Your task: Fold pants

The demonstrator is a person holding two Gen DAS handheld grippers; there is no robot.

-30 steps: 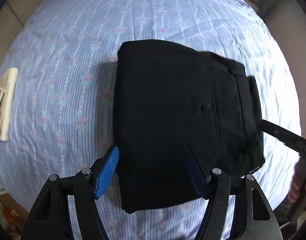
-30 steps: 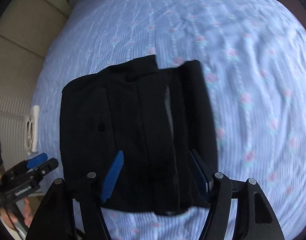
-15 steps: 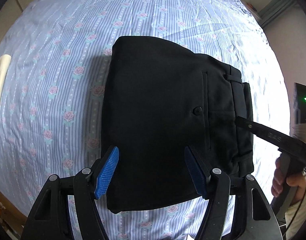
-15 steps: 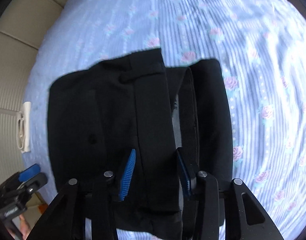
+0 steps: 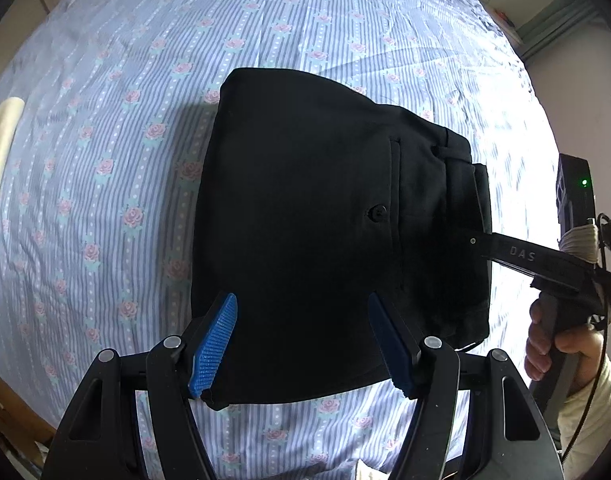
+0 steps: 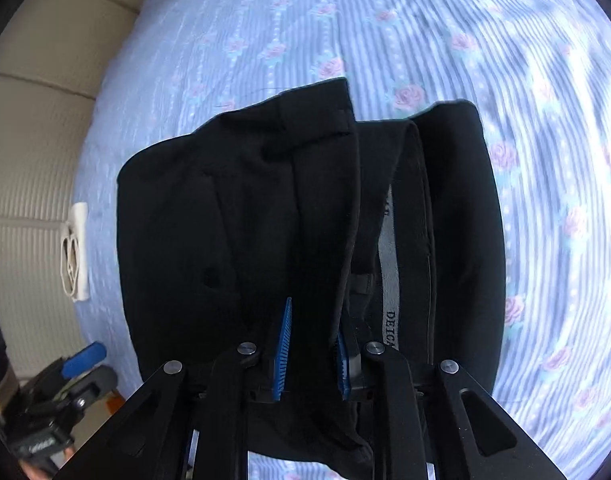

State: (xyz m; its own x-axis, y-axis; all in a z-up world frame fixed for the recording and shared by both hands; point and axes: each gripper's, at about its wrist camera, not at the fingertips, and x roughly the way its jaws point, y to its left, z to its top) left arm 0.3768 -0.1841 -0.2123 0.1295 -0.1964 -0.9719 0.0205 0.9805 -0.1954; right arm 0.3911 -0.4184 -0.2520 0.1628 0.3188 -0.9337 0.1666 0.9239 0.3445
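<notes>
Black pants (image 5: 305, 220) lie folded into a compact rectangle on the bed, with the waistband and a back-pocket button toward the right. My left gripper (image 5: 301, 344) hovers open over their near edge, with its blue pads (image 5: 213, 344) astride the cloth and not pressing it. From the right, my right gripper (image 5: 477, 244) reaches into the waistband end. In the right wrist view the right gripper (image 6: 313, 354) has its jaws closing to a narrow gap, and its pads (image 6: 283, 348) pinch the top waistband layer of the pants (image 6: 233, 220). A white inner label shows beside it.
The bed sheet (image 5: 125, 140) is blue-striped with pink roses and spreads wide around the pants. A cream cloth (image 5: 1, 152) lies at the bed's left edge. A person's hand (image 5: 545, 344) holds the right gripper's handle. A beige padded wall (image 6: 37, 120) borders the bed.
The right gripper's jaws went from wide open to pinched on the waistband layer, and it came closer to the pants. The left gripper stayed open and nearly still.
</notes>
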